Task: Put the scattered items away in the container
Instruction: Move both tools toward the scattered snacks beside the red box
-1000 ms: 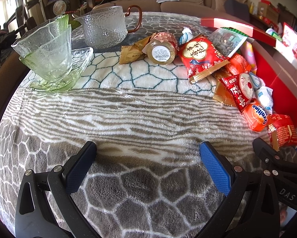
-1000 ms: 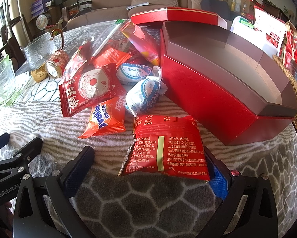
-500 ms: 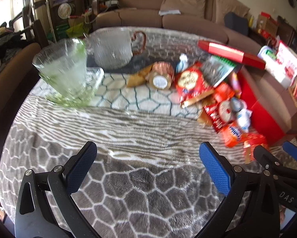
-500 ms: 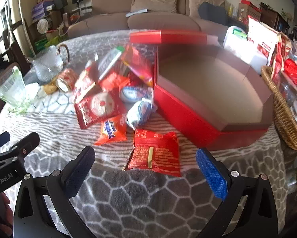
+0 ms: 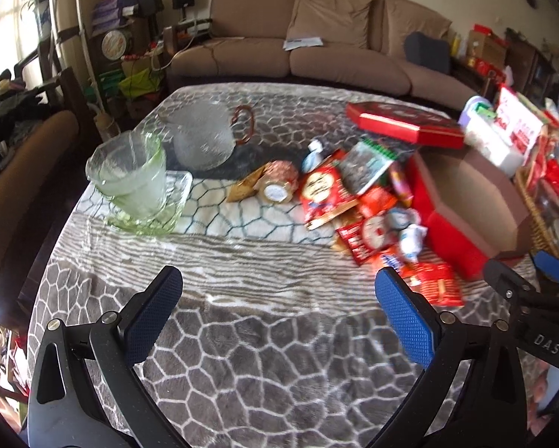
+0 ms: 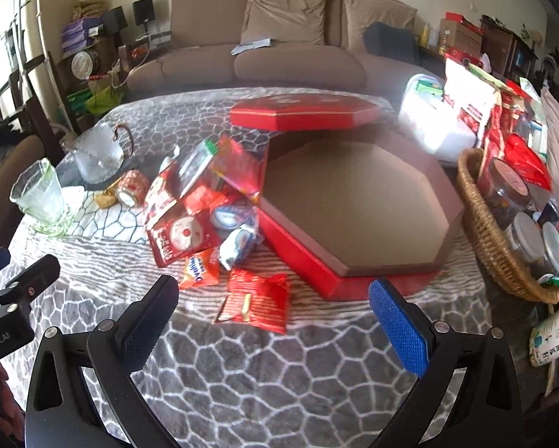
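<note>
Left wrist view: the left gripper (image 5: 279, 300) fills the bottom of the frame, its blue-padded fingers spread wide with nothing between them, above the grey patterned blanket (image 5: 264, 366).
Right wrist view: the right gripper (image 6: 274, 310) sits at the bottom of the frame, fingers spread apart and holding nothing.
Nearest packet: a red snack packet (image 6: 257, 300) lies flat on the blanket at lower centre, just ahead of the right gripper and between its fingers in the frame, touching neither.
Container: an open red octagonal box (image 6: 358, 205) with a brown inside stands at centre right; nothing shows inside it.
Lid: a red lid (image 6: 303, 110) rests tilted on the box's far edge, upper centre.
Scattered items: a heap of snack packets (image 6: 190, 220) lies just left of the box, some leaning on its wall; among them an orange packet (image 6: 199, 268) and a white-and-blue wrapped sweet (image 6: 238, 248).
Small jar: a round jar (image 5: 277, 184) lies on its side left of the heap, near a gold wrapper (image 5: 244, 186).
Glassware: a green glass cup (image 5: 130, 171) on a dish stands at the left of the frame; a clear glass jug (image 5: 201, 138) stands behind it.
Wicker basket: a basket (image 6: 492, 246) of jars sits at the right edge, beside the box.
</note>
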